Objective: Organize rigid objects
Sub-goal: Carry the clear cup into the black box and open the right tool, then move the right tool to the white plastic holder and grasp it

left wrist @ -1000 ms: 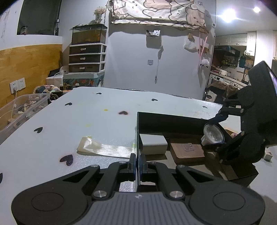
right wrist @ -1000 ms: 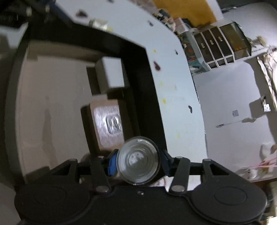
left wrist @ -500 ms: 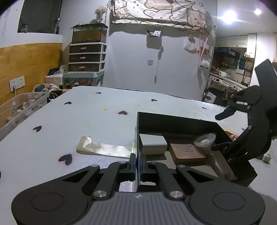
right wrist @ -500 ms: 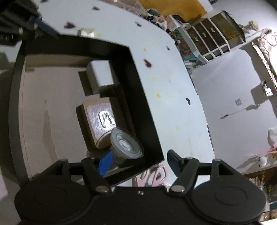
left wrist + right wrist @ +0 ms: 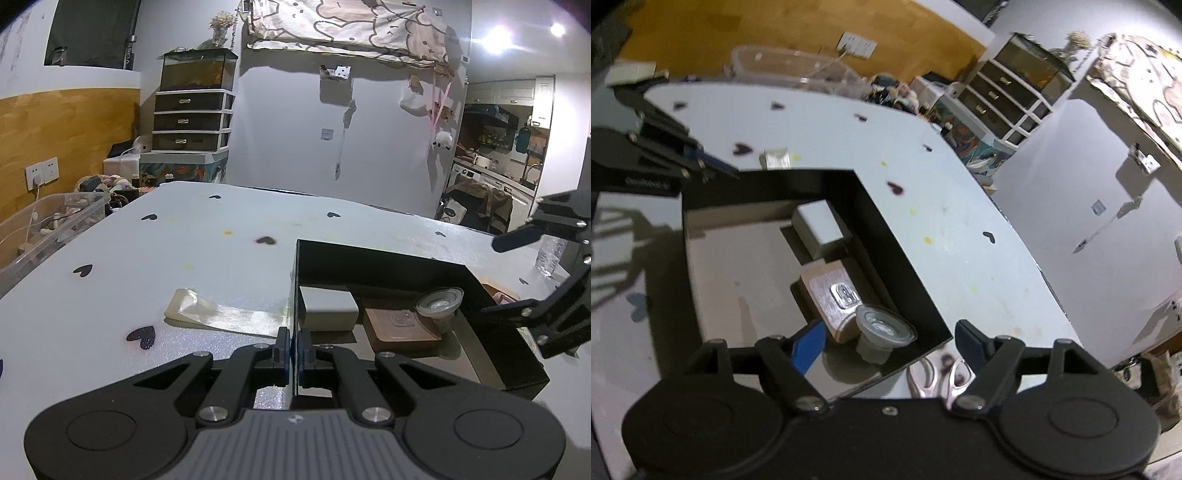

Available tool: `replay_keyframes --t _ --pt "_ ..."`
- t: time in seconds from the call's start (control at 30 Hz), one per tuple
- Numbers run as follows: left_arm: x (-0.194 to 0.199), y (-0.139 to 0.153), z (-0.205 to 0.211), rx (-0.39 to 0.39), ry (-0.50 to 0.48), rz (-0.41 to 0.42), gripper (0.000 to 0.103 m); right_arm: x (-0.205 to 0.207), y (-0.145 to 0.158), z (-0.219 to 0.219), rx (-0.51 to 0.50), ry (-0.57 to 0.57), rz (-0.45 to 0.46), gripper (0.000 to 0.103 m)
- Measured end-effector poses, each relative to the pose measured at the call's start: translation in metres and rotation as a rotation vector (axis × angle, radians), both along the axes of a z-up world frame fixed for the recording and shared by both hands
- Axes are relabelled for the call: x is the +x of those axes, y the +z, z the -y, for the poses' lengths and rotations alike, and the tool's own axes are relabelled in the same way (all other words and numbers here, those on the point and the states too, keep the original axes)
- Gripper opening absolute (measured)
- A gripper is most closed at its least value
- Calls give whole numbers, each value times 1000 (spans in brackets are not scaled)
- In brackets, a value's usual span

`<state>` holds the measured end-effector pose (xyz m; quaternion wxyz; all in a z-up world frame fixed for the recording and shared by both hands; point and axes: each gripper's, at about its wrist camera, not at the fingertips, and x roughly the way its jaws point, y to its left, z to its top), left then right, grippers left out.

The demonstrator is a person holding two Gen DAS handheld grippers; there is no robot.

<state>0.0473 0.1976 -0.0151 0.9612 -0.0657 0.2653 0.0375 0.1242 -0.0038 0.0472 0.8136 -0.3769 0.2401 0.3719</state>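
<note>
Spotlight bulb (image 5: 882, 334) now lies inside my black box (image 5: 897, 254) beside two stowed items, my right gripper (image 5: 890, 341) spread empty above, left gripper (image 5: 294, 345) clamping the wall; scissors (image 5: 938, 376) remain outside.

Your left wrist camera sits low at the black box's (image 5: 373, 258) near-left wall, facing far across the table (image 5: 147, 266). Your right wrist camera looks steeply down into the same box (image 5: 897, 258) from its right end. Both views share the box interior.
</note>
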Motion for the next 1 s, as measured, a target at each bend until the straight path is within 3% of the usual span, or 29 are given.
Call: replay_keyframes --t 0.37,0.6,0.77,1.0 --pt "1 2 5 10 20 -10 3 -9 12 61 268 -135 -46 78" --pt "2 4 8 30 20 -20 3 -11 -2 113 428 -259 -110 78" --pt "5 6 10 53 15 -30 3 -17 -29 126 439 -247 -185 78" --pt "6 6 12 62 18 -37 3 -32 -66 111 331 -109 -250 78"
